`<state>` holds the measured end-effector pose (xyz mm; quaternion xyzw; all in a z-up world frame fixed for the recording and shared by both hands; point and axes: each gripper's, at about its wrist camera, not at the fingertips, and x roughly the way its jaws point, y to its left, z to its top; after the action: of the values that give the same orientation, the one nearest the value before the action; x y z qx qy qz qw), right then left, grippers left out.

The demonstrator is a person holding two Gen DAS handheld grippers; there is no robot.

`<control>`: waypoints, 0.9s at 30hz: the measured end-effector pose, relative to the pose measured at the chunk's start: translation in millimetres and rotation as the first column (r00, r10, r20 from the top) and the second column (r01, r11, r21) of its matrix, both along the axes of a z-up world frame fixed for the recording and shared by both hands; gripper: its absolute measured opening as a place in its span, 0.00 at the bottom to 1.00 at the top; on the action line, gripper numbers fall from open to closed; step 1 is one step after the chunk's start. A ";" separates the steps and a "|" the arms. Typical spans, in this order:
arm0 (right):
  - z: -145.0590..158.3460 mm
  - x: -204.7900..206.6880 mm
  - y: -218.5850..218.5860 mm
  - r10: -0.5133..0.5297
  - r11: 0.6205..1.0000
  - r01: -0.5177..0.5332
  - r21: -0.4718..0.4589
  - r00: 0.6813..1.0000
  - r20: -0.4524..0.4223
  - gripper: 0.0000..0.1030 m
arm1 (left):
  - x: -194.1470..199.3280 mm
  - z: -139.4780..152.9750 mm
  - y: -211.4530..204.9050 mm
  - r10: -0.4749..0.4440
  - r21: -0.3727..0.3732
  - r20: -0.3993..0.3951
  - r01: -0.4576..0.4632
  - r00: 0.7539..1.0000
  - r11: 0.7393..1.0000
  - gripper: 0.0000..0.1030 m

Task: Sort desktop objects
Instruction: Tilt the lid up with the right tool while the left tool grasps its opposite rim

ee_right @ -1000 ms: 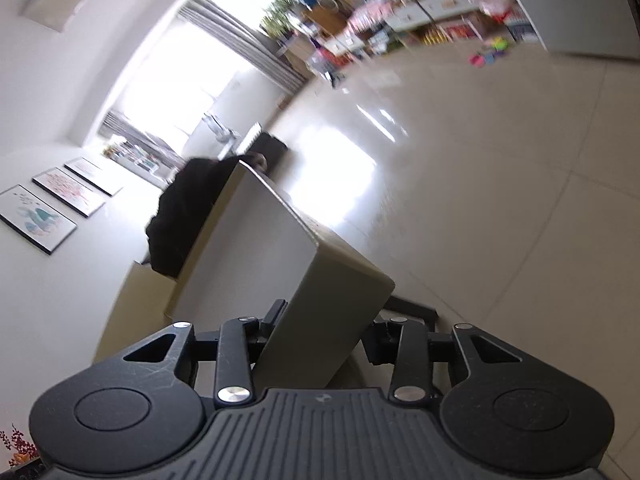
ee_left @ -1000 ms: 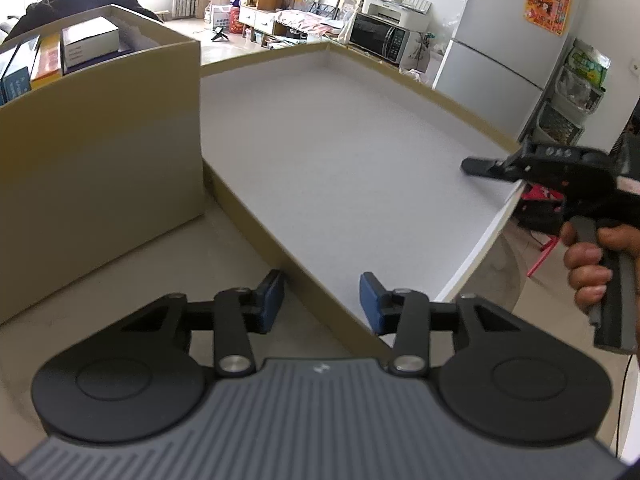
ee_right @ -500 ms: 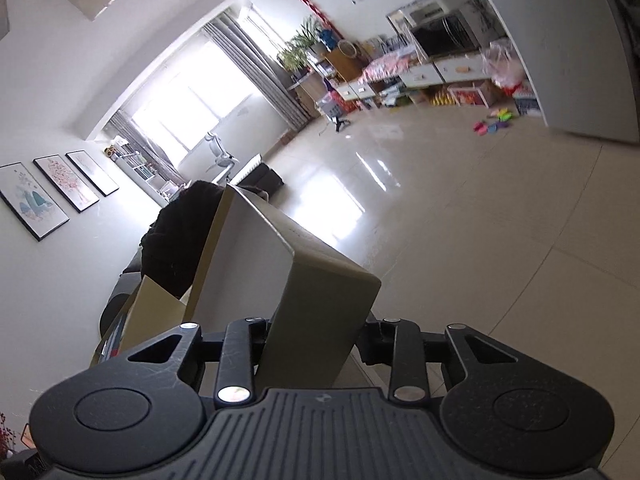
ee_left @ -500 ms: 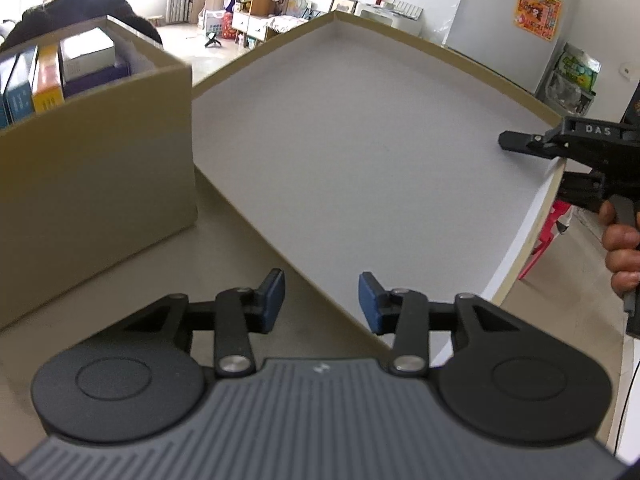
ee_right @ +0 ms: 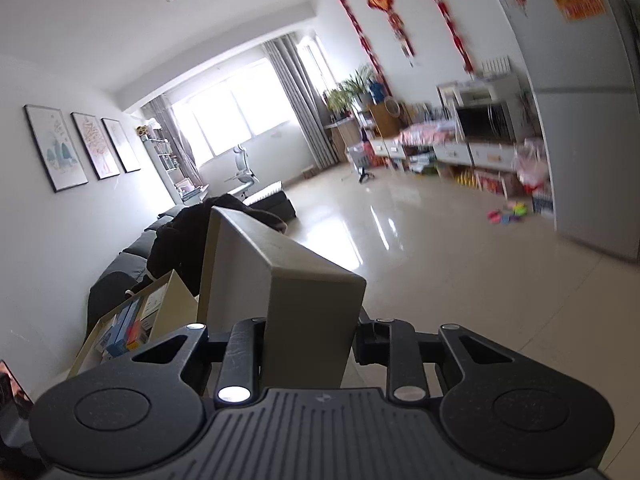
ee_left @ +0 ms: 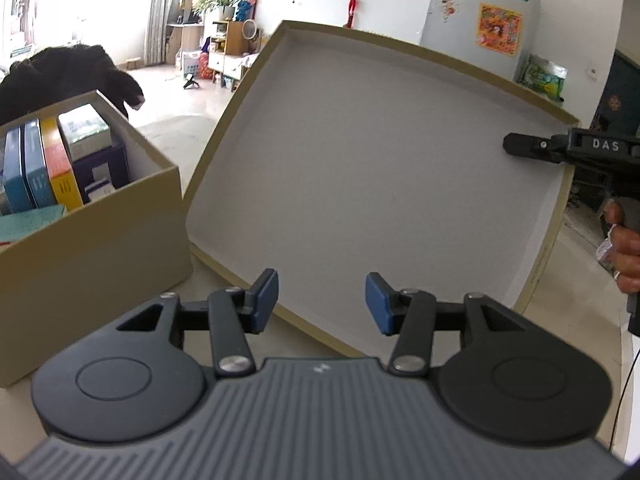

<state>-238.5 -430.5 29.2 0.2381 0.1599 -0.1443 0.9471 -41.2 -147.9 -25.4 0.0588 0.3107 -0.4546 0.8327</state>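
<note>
Bright living room behind: pale glossy floor tiles, grey curtains at a sunlit window, a white fridge (ee_left: 480, 20) with stickers on its door, three framed pictures (ee_right: 80, 148) on the left wall. Nearer, a beige tabletop (ee_left: 224, 280) bearing an open cardboard box (ee_left: 92, 232) packed with upright books and small cartons (ee_left: 52, 168).

Beside the box, a large box lid (ee_left: 380, 168), tan outside and white inside, tilted up with its hollow side facing the left wrist camera and its low edge close to the table. Left gripper (ee_left: 322, 302) just in front of that low edge, blue pads (ee_left: 266, 294) apart and pressing on nothing, jaws having just been opening, the lid's rim passing between them without contact. Right gripper (ee_right: 312, 340), seen at the lid's far right edge in the left view with a hand (ee_left: 624, 248) on its handle, clamped across the lid's rim; jaws having just been closing, the tan wall filling the gap between the fingers (ee_right: 240, 344) in the right wrist view. Lid thus hanging from the right grip alone, beside the box and not on it.
</note>
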 end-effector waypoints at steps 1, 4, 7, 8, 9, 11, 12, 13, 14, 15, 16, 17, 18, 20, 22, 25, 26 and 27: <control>3.2 -3.8 3.3 0.004 1.000 -0.004 -0.017 1.000 0.005 0.28 | -2.2 2.0 0.2 -0.003 -0.003 0.005 0.003 1.000 1.000 0.46; 10.8 -14.6 13.4 0.025 0.998 -0.024 -0.059 1.000 0.019 0.27 | -8.9 8.5 0.5 -0.013 -0.018 0.015 0.014 1.000 1.000 0.46; 15.7 -24.8 22.0 0.033 0.996 -0.030 -0.084 0.999 0.027 0.26 | -16.5 10.0 5.5 -0.025 -0.042 0.014 0.025 1.000 0.999 0.47; 16.6 -28.0 24.5 0.036 0.995 -0.033 -0.092 0.999 0.028 0.26 | -18.4 9.7 7.5 -0.027 -0.046 0.011 0.027 1.000 0.999 0.48; 17.5 -30.8 26.3 0.038 0.994 -0.035 -0.099 0.999 0.029 0.26 | -19.8 9.7 9.5 -0.028 -0.049 0.008 0.029 1.000 0.998 0.48; 20.0 -37.3 32.0 0.043 0.992 -0.039 -0.118 0.999 0.032 0.26 | -23.0 10.5 13.4 -0.033 -0.056 0.002 0.033 0.999 0.998 0.49; 21.7 -41.4 36.2 0.047 0.991 -0.042 -0.128 0.998 0.034 0.26 | -24.4 11.1 15.3 -0.035 -0.060 -0.001 0.035 0.999 0.998 0.49; 23.8 -46.3 41.8 0.053 0.989 -0.048 -0.141 0.998 0.036 0.26 | -25.7 12.5 17.4 -0.038 -0.066 -0.005 0.037 0.999 0.997 0.49; 24.9 -49.0 46.4 0.058 0.986 -0.052 -0.157 0.998 0.036 0.26 | -27.1 14.5 19.7 -0.039 -0.075 -0.009 0.039 0.999 0.996 0.49; 26.1 -51.5 51.0 0.064 0.983 -0.057 -0.173 0.997 0.035 0.26 | -28.2 17.0 22.0 -0.040 -0.086 -0.012 0.038 0.999 0.996 0.49; 27.2 -53.4 55.8 0.070 0.979 -0.063 -0.192 0.997 0.034 0.26 | -29.6 19.5 24.0 -0.038 -0.096 -0.011 0.037 0.999 0.995 0.49; 28.2 -55.4 61.2 0.078 0.975 -0.069 -0.212 0.996 0.032 0.26 | -31.3 22.6 25.6 -0.035 -0.103 -0.004 0.034 0.999 0.994 0.49; 29.0 -57.3 66.5 0.086 0.970 -0.076 -0.230 0.996 0.030 0.26 | -33.2 25.9 27.2 -0.033 -0.110 0.007 0.033 0.999 0.993 0.49; 30.9 -60.7 76.0 0.101 0.962 -0.091 -0.259 0.994 0.027 0.26 | -38.0 32.4 30.6 -0.029 -0.125 0.027 0.032 0.999 0.992 0.50; 33.7 -64.1 87.8 0.114 0.952 -0.103 -0.288 0.993 0.022 0.26 | -43.5 38.6 33.9 -0.026 -0.135 0.043 0.032 0.999 0.990 0.50; 34.4 -68.1 99.0 0.127 0.939 -0.116 -0.323 0.992 0.015 0.26 | -51.4 46.6 38.3 -0.031 -0.146 0.063 0.040 0.998 0.988 0.51; 34.6 -69.3 102.2 0.131 0.935 -0.120 -0.333 0.991 0.012 0.26 | -53.6 48.8 39.7 -0.032 -0.152 0.069 0.042 0.997 0.988 0.52; 35.0 -70.1 105.5 0.135 0.931 -0.124 -0.342 0.991 0.010 0.26 | -55.6 51.1 41.4 -0.033 -0.158 0.074 0.045 0.997 0.986 0.52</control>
<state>-308.6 -325.0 64.2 0.0619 0.1321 -0.1032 0.9839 -96.8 -106.5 25.7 0.0140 0.2422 -0.4918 0.8362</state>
